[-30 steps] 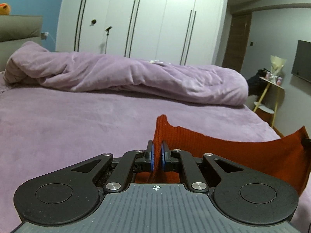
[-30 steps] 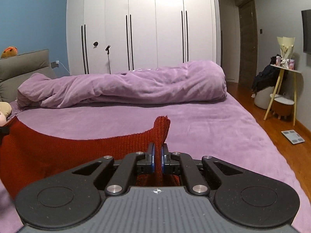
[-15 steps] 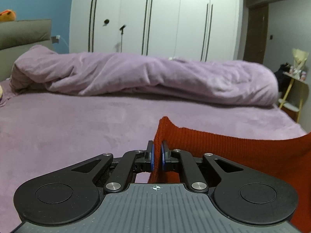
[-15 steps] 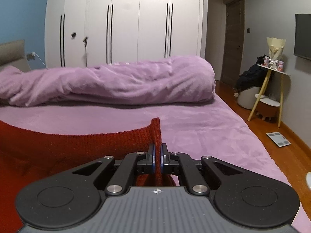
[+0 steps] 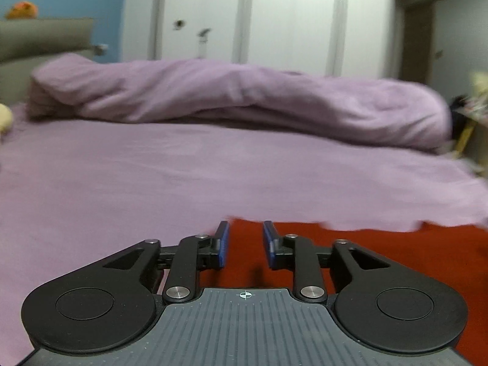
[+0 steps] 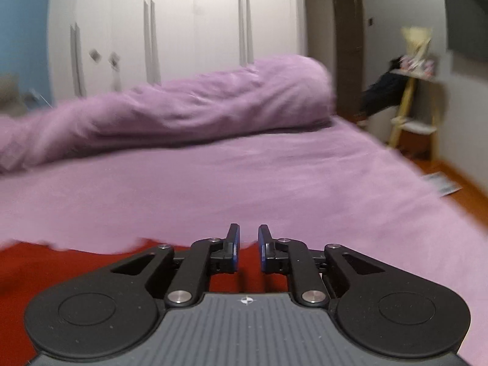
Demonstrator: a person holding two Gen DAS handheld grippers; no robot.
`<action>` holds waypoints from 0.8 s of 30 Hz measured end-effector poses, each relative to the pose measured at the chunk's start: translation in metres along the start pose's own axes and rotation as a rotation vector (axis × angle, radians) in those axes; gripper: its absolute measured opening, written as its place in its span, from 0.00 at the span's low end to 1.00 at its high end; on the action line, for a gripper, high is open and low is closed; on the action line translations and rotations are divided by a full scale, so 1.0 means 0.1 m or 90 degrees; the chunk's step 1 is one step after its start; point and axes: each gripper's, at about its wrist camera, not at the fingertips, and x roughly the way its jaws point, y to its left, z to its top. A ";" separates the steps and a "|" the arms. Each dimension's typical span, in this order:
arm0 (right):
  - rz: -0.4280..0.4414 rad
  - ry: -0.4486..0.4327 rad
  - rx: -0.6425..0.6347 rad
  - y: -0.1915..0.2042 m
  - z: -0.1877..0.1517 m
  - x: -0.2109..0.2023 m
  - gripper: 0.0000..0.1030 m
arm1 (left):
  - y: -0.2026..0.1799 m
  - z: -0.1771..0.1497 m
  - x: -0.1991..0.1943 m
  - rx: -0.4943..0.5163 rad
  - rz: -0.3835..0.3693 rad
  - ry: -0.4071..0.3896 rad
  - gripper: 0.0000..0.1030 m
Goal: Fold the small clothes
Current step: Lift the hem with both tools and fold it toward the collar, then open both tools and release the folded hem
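Note:
A red knitted garment (image 5: 381, 253) lies flat on the purple bed sheet (image 5: 152, 183), spreading to the right in the left wrist view. In the right wrist view the same red garment (image 6: 61, 262) spreads to the left. My left gripper (image 5: 245, 235) hovers low over its far left corner with jaws opening; the cloth lies beneath the blue pads, not pinched. Over the far right corner, my right gripper (image 6: 247, 238) has jaws opening too, a narrow gap showing red cloth below and nothing pressed between the pads.
A rolled purple duvet (image 5: 244, 100) lies across the far side of the bed. White wardrobes (image 5: 259, 15) stand behind it. A grey headboard (image 5: 42, 39) is at the left. A yellow-legged side table (image 6: 408, 113) and wooden floor (image 6: 457, 180) lie beyond the bed's right edge.
Both grippers came down to the bed with the garment's top edge. The raised red corners dropped flat. Both pairs of jaws, earlier shut on the cloth, have parted and let it go.

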 end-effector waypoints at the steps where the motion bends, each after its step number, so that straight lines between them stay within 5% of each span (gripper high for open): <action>1: 0.049 0.010 0.017 0.10 -0.07 0.00 0.15 | -0.07 -0.02 0.04 -0.018 -0.051 0.021 0.40; 4: 0.250 0.091 0.118 0.38 -0.32 0.19 0.16 | -0.25 -0.02 0.20 -0.038 -0.105 0.048 0.41; 6: 0.301 0.137 0.154 0.52 -0.45 0.39 0.16 | -0.37 -0.01 0.35 0.005 -0.082 0.053 0.45; 10: 0.239 0.111 0.116 0.37 -0.38 0.58 0.14 | -0.27 -0.09 0.67 0.036 -0.006 0.098 0.48; 13: 0.173 0.093 0.109 -0.09 -0.27 0.66 0.10 | -0.11 -0.09 0.72 -0.009 -0.030 0.101 0.49; 18: 0.075 0.032 0.205 -0.87 -0.21 0.53 0.05 | -0.14 -0.12 0.69 0.011 -0.030 0.096 0.51; 21: 0.059 0.015 0.258 -1.03 -0.27 0.52 0.05 | -0.11 -0.07 0.72 0.009 -0.031 0.098 0.51; 24: 0.023 0.023 0.203 -0.83 -0.25 0.52 0.06 | -0.12 -0.07 0.73 0.012 -0.027 0.099 0.52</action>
